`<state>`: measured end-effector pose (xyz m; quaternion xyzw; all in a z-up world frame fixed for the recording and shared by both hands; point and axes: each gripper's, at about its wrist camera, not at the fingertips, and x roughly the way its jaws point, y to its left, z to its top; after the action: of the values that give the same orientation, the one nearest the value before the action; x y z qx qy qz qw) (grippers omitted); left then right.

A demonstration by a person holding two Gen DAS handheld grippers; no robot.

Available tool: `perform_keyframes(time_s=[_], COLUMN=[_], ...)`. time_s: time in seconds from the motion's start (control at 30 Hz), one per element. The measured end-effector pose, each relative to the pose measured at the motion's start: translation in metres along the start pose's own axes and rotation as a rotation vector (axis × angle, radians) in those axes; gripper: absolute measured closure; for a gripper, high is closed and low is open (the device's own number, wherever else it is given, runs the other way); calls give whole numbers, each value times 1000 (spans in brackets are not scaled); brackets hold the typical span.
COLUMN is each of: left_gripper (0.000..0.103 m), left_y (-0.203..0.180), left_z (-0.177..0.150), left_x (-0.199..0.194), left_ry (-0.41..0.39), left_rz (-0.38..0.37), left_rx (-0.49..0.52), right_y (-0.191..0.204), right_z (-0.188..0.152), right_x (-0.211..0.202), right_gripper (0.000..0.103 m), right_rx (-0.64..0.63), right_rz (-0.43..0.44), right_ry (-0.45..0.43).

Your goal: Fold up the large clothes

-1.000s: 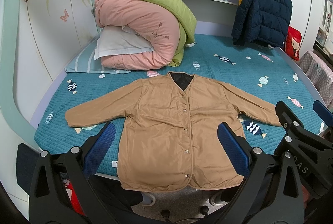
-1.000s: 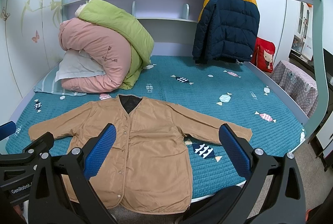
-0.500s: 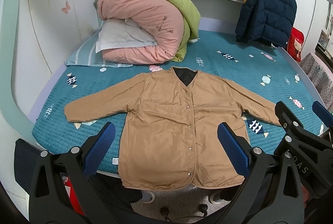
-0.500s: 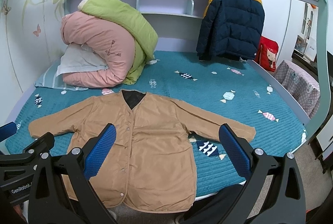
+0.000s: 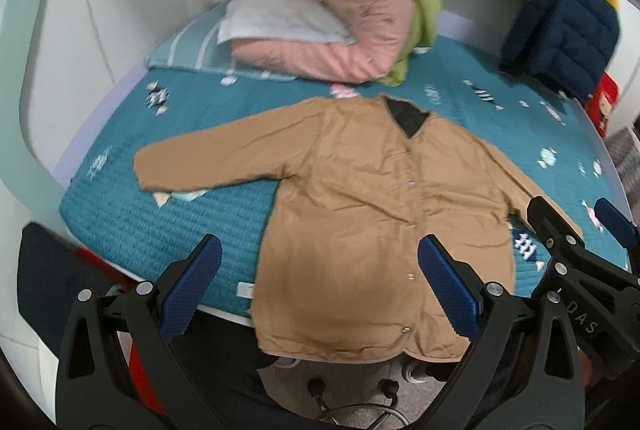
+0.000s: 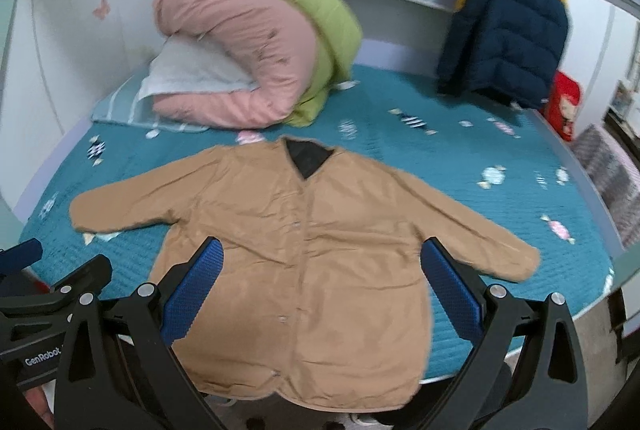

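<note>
A tan button-front jacket [image 5: 360,198] [image 6: 304,230] with a dark lining lies face up on the teal bed cover [image 5: 168,214] [image 6: 480,150], both sleeves spread out and its hem hanging over the near edge. My left gripper [image 5: 318,280] is open, hovering in front of the hem's left half without touching it. My right gripper [image 6: 320,278] is open too, above the lower body of the jacket. Each gripper shows at the side of the other's view. Nothing sits between either pair of blue pads.
Rolled pink and green duvets [image 6: 256,42] and a striped pillow [image 5: 188,50] fill the bed's back left. A navy and yellow puffer jacket [image 6: 508,26] hangs at the back right, with a red bag [image 6: 566,106] beside it. A wall borders the left side.
Both grippers have moved forward and tilted down toward the jacket, which now looks larger and nearer. Both views are motion-blurred. The jacket itself has not moved.
</note>
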<state>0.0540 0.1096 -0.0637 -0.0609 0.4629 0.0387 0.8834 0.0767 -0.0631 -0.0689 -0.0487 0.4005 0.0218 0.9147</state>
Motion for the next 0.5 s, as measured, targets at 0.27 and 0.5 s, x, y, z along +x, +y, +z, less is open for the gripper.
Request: perform_keyframes(time_s=[0.27, 0.5], left_gripper=[5, 5], left_y=[71, 140], left_z=[16, 28], left_x=[57, 109], left_ry=[109, 178], left_rz=[53, 87], left_rx=[-143, -268], right_y=[68, 111], right_z=[27, 49], right_x=[75, 149], right_gripper=[7, 30], right_rx=[-103, -107], right_rz=[160, 300], right_ry=[100, 169])
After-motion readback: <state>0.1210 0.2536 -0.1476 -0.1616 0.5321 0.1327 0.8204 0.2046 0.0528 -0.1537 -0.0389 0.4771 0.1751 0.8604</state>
